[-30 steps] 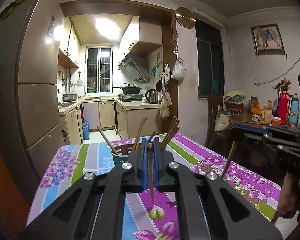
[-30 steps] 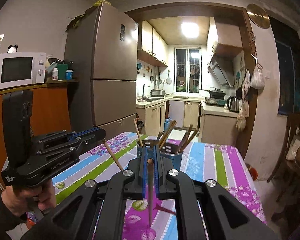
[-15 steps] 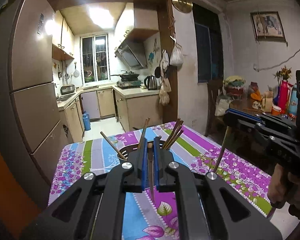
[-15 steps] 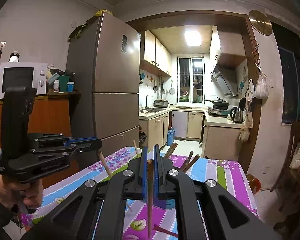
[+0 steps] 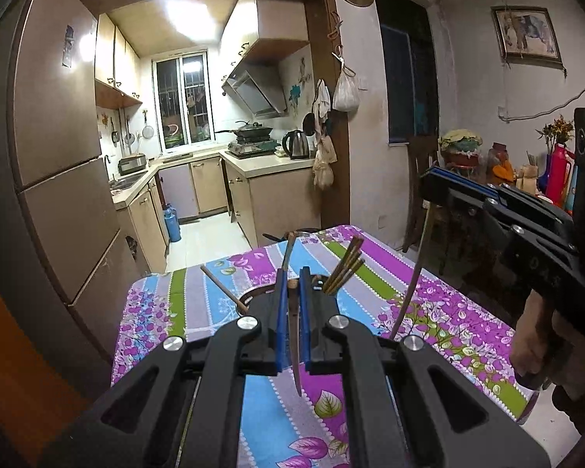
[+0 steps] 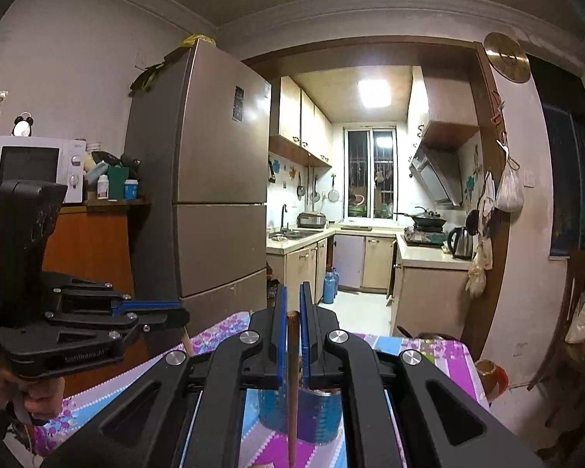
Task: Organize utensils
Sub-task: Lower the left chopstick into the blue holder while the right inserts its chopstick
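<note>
My left gripper (image 5: 290, 280) is shut on a brown chopstick (image 5: 295, 343) that hangs point down above the table. Just beyond it a utensil holder (image 5: 253, 295) holds several chopsticks (image 5: 343, 269). My right gripper (image 6: 290, 304) is shut on another chopstick (image 6: 292, 382), held upright in front of the blue holder (image 6: 319, 413). In the left wrist view the right gripper (image 5: 429, 185) shows at the right, its chopstick (image 5: 411, 288) slanting down. In the right wrist view the left gripper (image 6: 175, 314) shows at the left.
The table has a striped floral cloth (image 5: 440, 312). A tall fridge (image 6: 214, 195) stands left, a microwave (image 6: 35, 167) on an orange cabinet. The kitchen counter (image 5: 269, 160) lies beyond. A chair and a cluttered side table (image 5: 526, 171) stand right.
Both grippers have risen and tilted up, so the holder has sunk behind the fingers in both views. Each still grips its chopstick.
</note>
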The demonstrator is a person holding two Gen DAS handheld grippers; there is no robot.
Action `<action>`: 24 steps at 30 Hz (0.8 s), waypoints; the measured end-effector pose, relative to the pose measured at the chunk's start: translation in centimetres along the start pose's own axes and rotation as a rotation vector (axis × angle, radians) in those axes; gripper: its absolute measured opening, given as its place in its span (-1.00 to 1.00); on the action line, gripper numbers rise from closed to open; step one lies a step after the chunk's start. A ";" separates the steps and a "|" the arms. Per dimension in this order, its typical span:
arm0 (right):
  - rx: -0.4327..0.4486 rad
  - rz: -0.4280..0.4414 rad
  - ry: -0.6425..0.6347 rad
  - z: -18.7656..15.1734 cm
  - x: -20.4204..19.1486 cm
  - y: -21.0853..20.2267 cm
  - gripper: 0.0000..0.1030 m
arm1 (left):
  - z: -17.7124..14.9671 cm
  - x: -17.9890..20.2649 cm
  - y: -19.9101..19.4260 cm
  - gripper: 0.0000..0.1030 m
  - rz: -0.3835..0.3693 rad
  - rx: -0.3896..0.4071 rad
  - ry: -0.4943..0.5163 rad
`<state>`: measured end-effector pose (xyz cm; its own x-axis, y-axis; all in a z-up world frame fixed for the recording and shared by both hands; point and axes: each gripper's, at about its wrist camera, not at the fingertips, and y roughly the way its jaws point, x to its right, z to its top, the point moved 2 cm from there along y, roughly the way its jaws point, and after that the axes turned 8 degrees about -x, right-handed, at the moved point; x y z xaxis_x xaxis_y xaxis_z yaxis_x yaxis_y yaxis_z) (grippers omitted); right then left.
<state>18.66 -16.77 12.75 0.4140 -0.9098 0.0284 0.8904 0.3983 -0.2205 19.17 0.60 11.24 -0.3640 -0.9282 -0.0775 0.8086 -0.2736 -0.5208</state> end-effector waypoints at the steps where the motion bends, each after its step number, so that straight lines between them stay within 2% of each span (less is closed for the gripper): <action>1: 0.005 0.001 -0.004 0.5 0.1 0.2 -0.86 | 0.3 0.0 -0.1 -0.91 0.003 0.004 0.000; 13: 0.090 -0.005 -0.015 7.9 1.9 1.7 -0.86 | 6.6 -2.5 -1.2 -0.91 0.052 0.092 -0.035; 19: 0.109 -0.010 -0.026 10.8 2.9 3.5 -0.86 | 9.1 -2.7 0.0 -0.91 0.076 0.108 -0.036; 24: 0.103 -0.001 -0.015 11.7 3.5 5.6 -0.86 | 9.8 -2.7 1.9 -0.91 0.081 0.097 -0.043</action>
<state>27.30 -16.32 23.01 0.4150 -0.9088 0.0436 0.9053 0.4076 -0.1193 26.21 0.14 18.86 -0.2777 -0.9575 -0.0783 0.8761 -0.2190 -0.4296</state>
